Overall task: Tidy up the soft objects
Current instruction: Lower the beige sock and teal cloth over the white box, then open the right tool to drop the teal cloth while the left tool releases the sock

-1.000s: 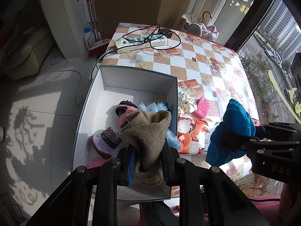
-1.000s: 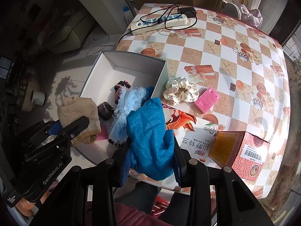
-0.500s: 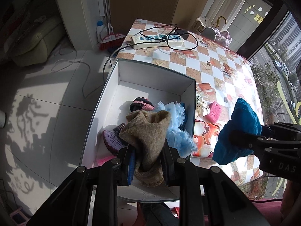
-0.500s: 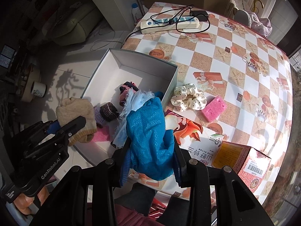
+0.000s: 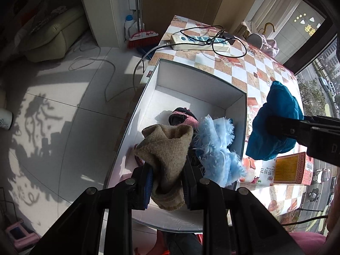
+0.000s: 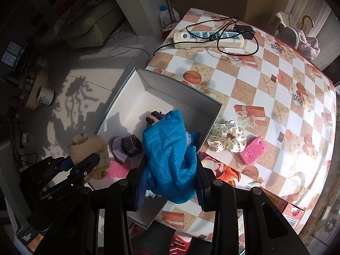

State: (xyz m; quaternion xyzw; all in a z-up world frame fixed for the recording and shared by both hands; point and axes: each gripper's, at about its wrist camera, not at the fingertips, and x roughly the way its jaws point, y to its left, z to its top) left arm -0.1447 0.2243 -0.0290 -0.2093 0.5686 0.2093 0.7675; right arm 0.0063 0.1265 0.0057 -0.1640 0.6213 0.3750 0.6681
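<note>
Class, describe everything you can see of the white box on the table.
The white box is an open, lidless rectangular carton, seemingly cardboard, with plain white inner walls and a darker outside. It sits at the checkered table's edge, one side overhanging the floor. Inside lie small knitted pieces, a fluffy light-blue cloth and something pink. Half its floor is bare and sunlit.
</note>
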